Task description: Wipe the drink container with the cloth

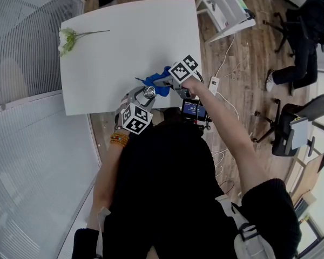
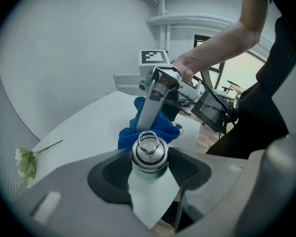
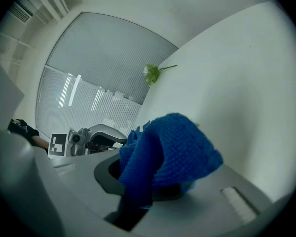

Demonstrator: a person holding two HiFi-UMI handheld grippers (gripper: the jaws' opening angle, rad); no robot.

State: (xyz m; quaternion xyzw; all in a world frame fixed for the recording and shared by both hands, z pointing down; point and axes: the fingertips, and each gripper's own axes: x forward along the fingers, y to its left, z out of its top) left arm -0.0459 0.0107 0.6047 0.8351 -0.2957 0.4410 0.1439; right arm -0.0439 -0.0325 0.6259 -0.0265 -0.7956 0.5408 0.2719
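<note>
At the near edge of the bench (image 1: 124,42), my left tool (image 2: 149,171) clamps the steel drink container (image 2: 149,154) below its cap — my right tool (image 3: 153,184) pinches the blue cloth (image 3: 175,142) just beside it.

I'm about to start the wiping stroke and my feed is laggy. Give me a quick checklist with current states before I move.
1. Drink container held by left gripper: ok, jaws shut on it just under its cap.
2. Cap on container: ok.
3. Cloth in right gripper: ok, bunched between the jaws.
4. Cloth touching container: cannot tell, they are close together.
5. Flower sprig out of the way: ok, far across the table.
</note>
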